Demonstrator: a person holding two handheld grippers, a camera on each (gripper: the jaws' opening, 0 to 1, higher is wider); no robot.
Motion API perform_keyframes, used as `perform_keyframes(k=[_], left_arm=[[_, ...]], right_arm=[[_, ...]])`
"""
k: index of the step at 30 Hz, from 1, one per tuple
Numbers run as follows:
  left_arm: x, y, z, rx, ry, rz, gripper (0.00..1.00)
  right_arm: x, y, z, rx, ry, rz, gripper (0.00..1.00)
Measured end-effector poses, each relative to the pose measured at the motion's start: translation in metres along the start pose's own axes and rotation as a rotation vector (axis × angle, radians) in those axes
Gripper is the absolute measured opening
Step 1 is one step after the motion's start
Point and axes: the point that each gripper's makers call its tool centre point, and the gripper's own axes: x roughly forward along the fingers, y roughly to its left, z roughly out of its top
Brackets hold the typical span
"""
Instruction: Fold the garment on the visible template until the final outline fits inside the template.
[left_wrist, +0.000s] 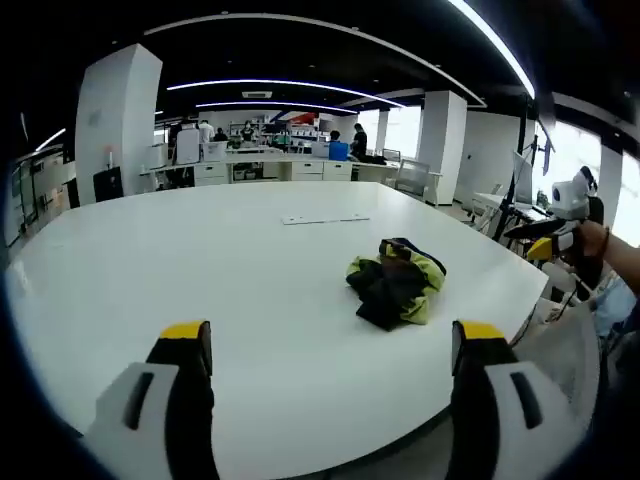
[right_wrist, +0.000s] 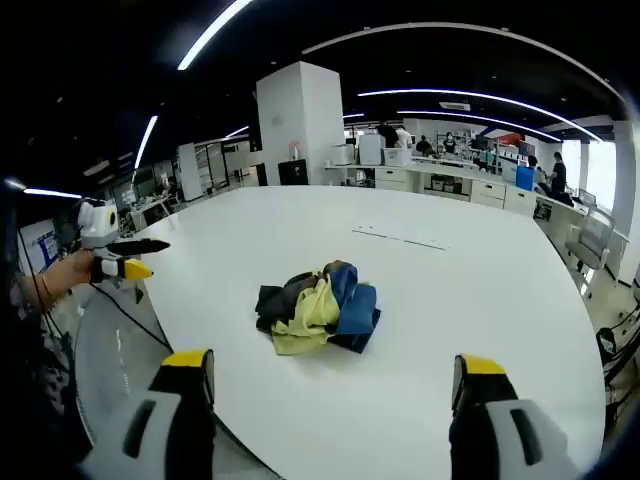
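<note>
— Looking at the big white table (right_wrist: 480, 300), how far is the folding getting?
— Nothing is getting folded yet, I'd judge. The garment (right_wrist: 318, 308) is sitting bunched in a yellow, blue and dark heap, toward the table's near edge, and the faint template outline (right_wrist: 400, 237) is lying well apart, nearer the middle.
— And the tools?
— The left gripper (left_wrist: 332, 352) and right gripper (right_wrist: 335, 378) are both hovering spread wide, pinching nothing. Spreading and every fold is remaining.

A broad white counter (left_wrist: 200, 270) fills the foreground of an open office. Behind it stands a wide white pillar (left_wrist: 117, 120), with a row of white desks (left_wrist: 280, 168) farther back. Long light strips (right_wrist: 210, 35) curve across the dark ceiling.
</note>
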Motion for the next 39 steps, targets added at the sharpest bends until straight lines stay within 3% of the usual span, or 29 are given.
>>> perform_keyframes(k=[17,39], left_arm=[[-0.001,0.003,-0.002,0.000,0.015,0.000,0.97],[0.005,-0.003,0.000,-0.004,0.009,-0.013,0.92]], right_arm=[[-0.002,-0.008,-0.004,-0.023,0.028,-0.029,1.00],[0.003,-0.003,-0.012,-0.006,0.042,-0.008,0.99]])
